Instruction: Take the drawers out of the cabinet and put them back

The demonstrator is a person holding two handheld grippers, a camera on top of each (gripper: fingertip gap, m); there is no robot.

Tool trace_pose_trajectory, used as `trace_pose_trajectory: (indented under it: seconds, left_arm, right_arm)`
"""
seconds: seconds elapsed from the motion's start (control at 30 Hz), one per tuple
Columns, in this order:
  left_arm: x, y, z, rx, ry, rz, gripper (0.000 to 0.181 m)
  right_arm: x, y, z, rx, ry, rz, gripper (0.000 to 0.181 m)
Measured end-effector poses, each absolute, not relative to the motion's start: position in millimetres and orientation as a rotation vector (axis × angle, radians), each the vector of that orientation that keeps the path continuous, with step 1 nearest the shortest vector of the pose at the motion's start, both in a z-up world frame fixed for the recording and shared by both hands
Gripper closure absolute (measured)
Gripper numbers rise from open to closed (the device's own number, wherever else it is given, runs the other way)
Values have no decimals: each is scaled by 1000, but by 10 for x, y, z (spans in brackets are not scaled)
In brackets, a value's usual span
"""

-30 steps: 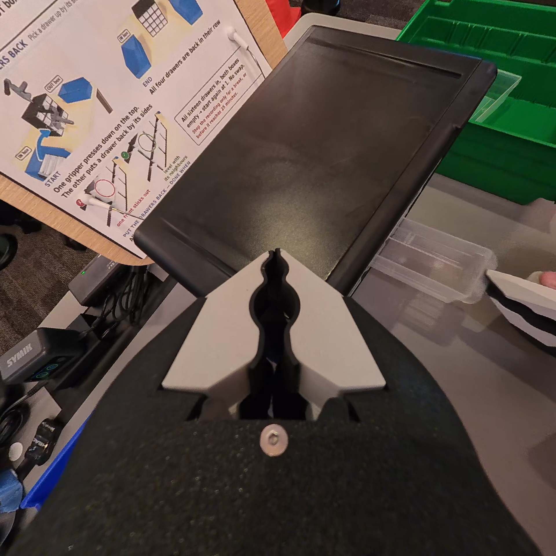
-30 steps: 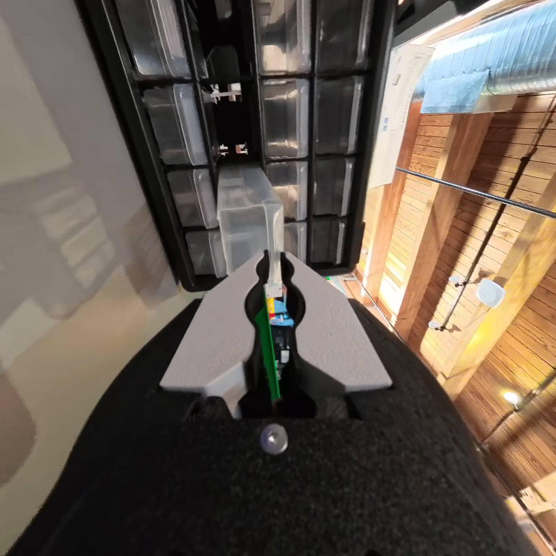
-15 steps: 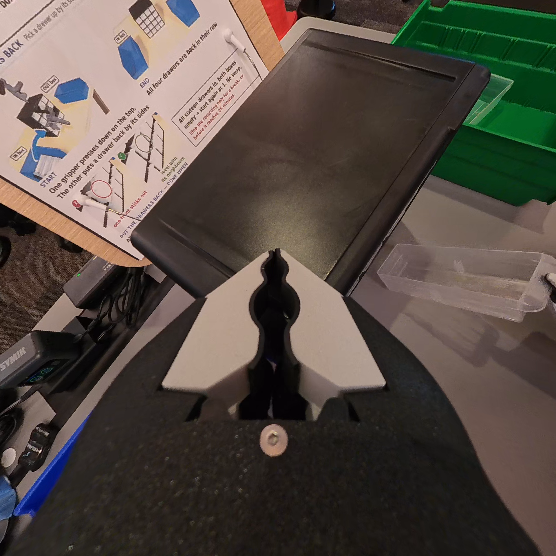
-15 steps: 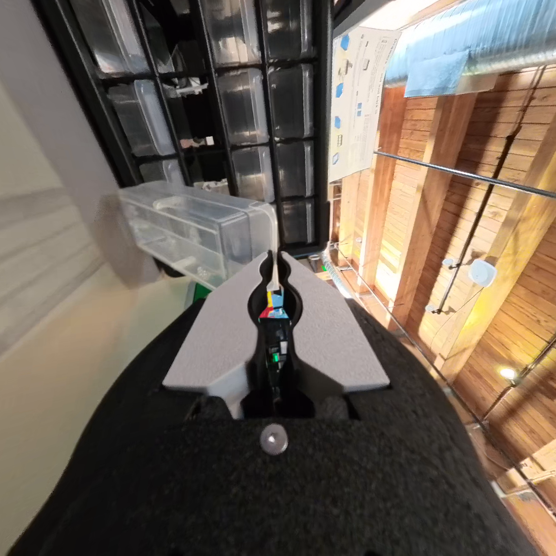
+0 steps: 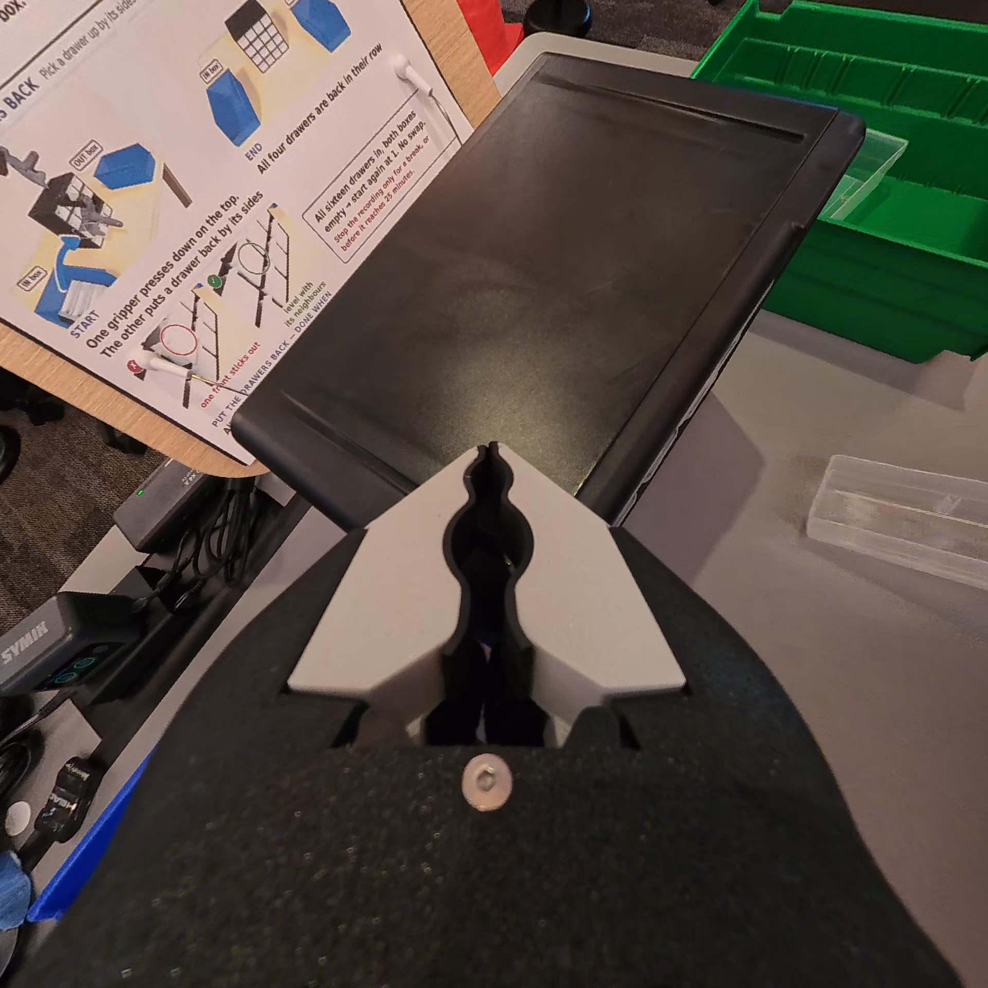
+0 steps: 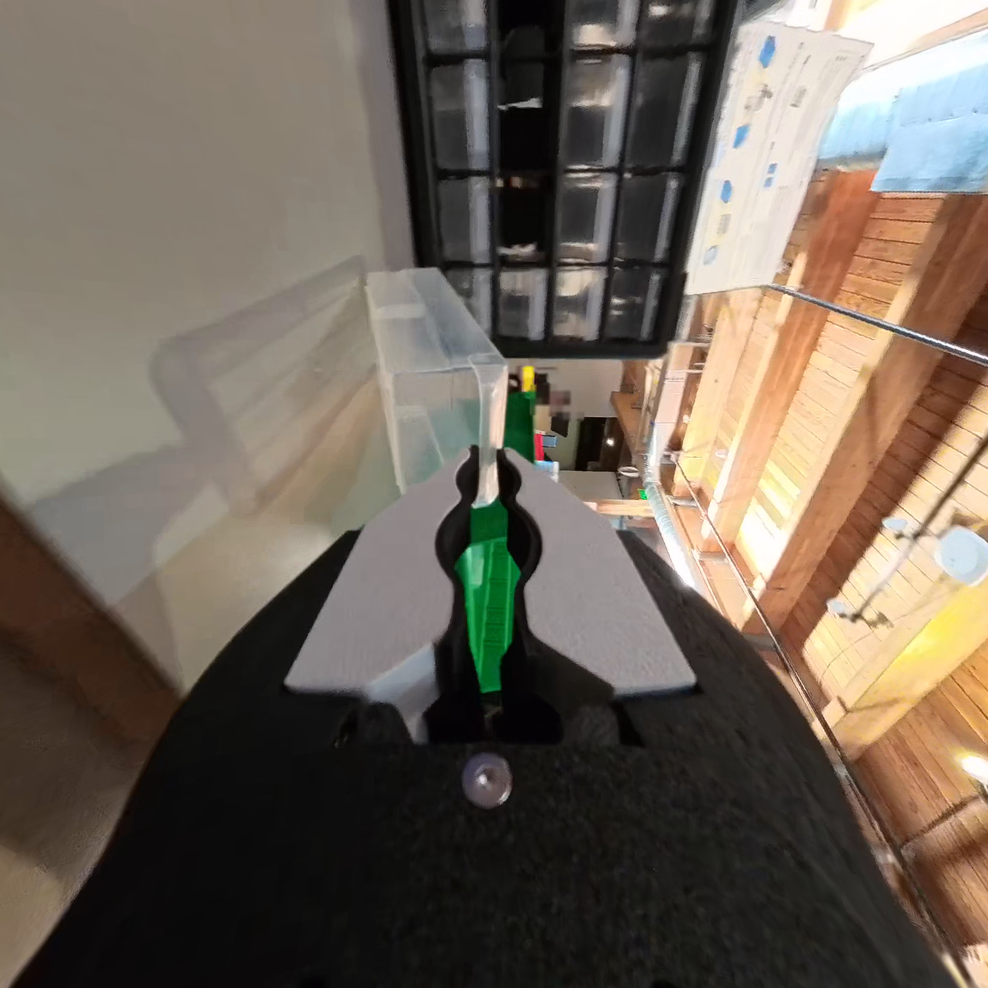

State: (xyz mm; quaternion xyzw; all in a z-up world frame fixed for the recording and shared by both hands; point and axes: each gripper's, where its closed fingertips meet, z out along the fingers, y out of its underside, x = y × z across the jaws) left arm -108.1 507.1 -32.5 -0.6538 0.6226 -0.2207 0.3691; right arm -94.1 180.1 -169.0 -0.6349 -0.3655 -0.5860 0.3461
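The black drawer cabinet (image 5: 561,256) shows its flat top in the left wrist view. My left gripper (image 5: 491,452) is shut and empty, with its tips resting at the near edge of that top. In the right wrist view, rolled sideways, the cabinet front (image 6: 550,176) shows clear drawers and one dark column of open slots. My right gripper (image 6: 489,470) is shut on the front handle of a clear plastic drawer (image 6: 427,369), held clear of the cabinet. That drawer also shows in the left wrist view (image 5: 898,513), blurred, over the grey table at the right.
A green bin (image 5: 882,176) with a clear drawer inside (image 5: 866,176) stands behind the cabinet on the right. An instruction sheet (image 5: 176,187) on a wooden board leans at the left. Cables and power bricks (image 5: 69,641) lie below the table's left edge. A blue bin edge (image 5: 80,866) shows at lower left.
My right gripper pulled the clear drawer fully out of its slot and swung it away from the cabinet front. The left gripper stayed shut on the cabinet top.
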Motion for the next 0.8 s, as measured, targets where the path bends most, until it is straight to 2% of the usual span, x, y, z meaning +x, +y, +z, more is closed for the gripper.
trace_pose_trajectory:
  seconds: [0.17,0.3,0.33,0.37,0.43,0.5,0.57,0.67,0.8]
  left_arm:
    - [-1081,5072,-325,-1678,1598,-565,181]
    - [-1081,5072,-326,-1674,1598,-555,181]
    - [-1081,5072,-326,-1674,1598,-554,181]
    - [-1081,5072,-327,-1674,1597,-555,181]
    - [-1081,5071,-326,-1676,1597,-559,181]
    - [-1080,5071,-327,-1678,1597,-566,181]
    - [-1080,5069,-327,-1678,1598,-571,181]
    - [-1079,5069,-327,-1677,1599,-567,181]
    - [-1080,5069,-329,-1675,1598,-564,181]
  right_arm:
    - [-949,1511,-2136,-1790,-1104,-1473,172]
    - [-1001,1413,-2156,-1838,-1053,-1371,172]
    - [-1004,1379,-2193,-1887,-1040,-1311,166]
    - [-1009,1327,-2258,-1971,-1006,-1222,151]
    - [-1063,1241,-2284,-2131,-846,-985,143]
    - [-1190,1209,-2223,-2260,-650,-686,127]
    - [-1173,1296,-2021,-2315,-390,-515,126]
    - [-993,1490,-1902,-2457,-16,-327,112]
    - [-768,1789,-2064,-2650,153,-209,99]
